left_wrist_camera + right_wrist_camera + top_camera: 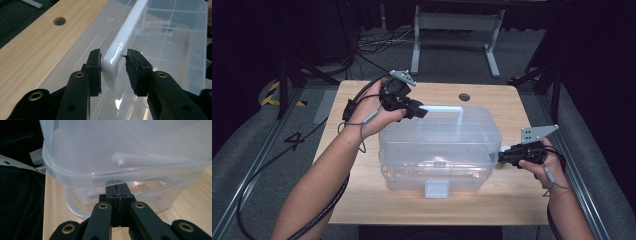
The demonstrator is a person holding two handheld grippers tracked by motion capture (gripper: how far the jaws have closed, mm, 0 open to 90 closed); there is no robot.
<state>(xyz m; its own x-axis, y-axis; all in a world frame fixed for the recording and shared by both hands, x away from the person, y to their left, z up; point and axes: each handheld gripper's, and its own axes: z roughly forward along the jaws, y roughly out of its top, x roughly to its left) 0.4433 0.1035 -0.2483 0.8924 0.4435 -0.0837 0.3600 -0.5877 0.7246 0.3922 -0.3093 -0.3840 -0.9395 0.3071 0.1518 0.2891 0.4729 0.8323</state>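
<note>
A clear plastic storage box [439, 145] with a lid stands in the middle of the wooden table [362, 195]. A white carrying handle [447, 109] lies along the lid's far side. My left gripper [419, 111] reaches in from the left and straddles that handle's left corner. In the left gripper view the handle [127, 32] sits between the jaws of that gripper [113, 62], with a gap at the right pad [133, 67]. My right gripper [502, 157] is at the box's right end. Its jaws are closed together [118, 192], tips just under the lid's rim [100, 176], with nothing between them.
A white latch [436, 188] hangs at the box's front centre. A round hole [464, 96] is cut in the table behind the box. Bare wood lies to the left and in front. Cables and a metal stand [457, 30] are on the floor beyond the table.
</note>
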